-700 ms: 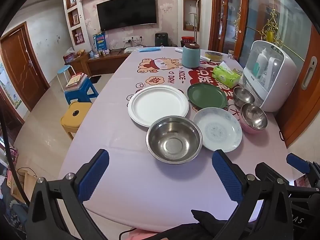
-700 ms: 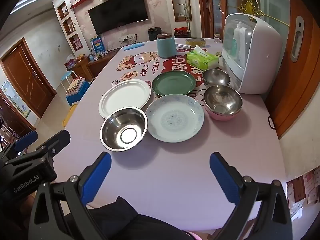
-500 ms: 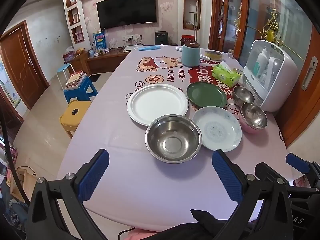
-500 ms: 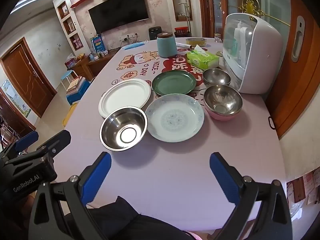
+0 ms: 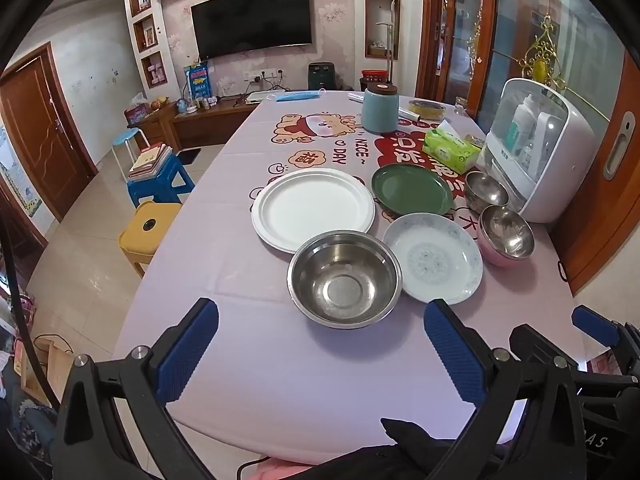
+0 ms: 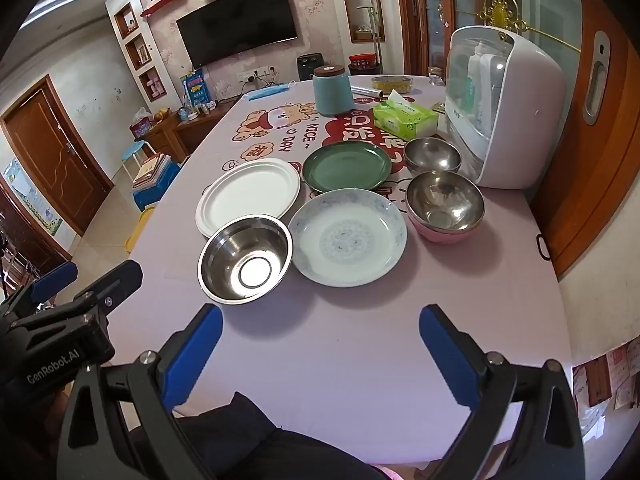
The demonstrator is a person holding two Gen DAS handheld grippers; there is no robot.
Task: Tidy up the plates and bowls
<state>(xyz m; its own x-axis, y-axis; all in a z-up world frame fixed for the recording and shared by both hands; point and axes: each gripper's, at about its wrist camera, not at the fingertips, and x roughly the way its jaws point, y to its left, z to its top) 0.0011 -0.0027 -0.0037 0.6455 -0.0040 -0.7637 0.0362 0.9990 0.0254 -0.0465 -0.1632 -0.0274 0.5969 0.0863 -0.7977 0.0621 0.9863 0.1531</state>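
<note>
Both tools spread wide, empty: left tool [image 5: 320, 340], right tool [image 6: 318, 340], hovering over near table [image 6: 360, 360] edge. Large steel bowl [image 5: 344, 278] upright, nearest, touching white plate [image 5: 314, 208] behind and patterned plate [image 6: 347, 237] beside. Green plate [image 6: 346, 165] farther back. Two steel bowls [image 6: 445, 200] by white appliance [image 6: 508, 112]. No clear long axis; all round.

The large steel bowl [image 5: 344, 278] covers the near rim of the white plate [image 5: 312, 206]. The white cabinet [image 6: 508, 112] hides the far side of the small steel bowl [image 6: 432, 155]. Bottles behind its clear door are too hazy to identify. Both pictures' lower edges cut off the dark clothing [image 6: 256, 440].
</note>
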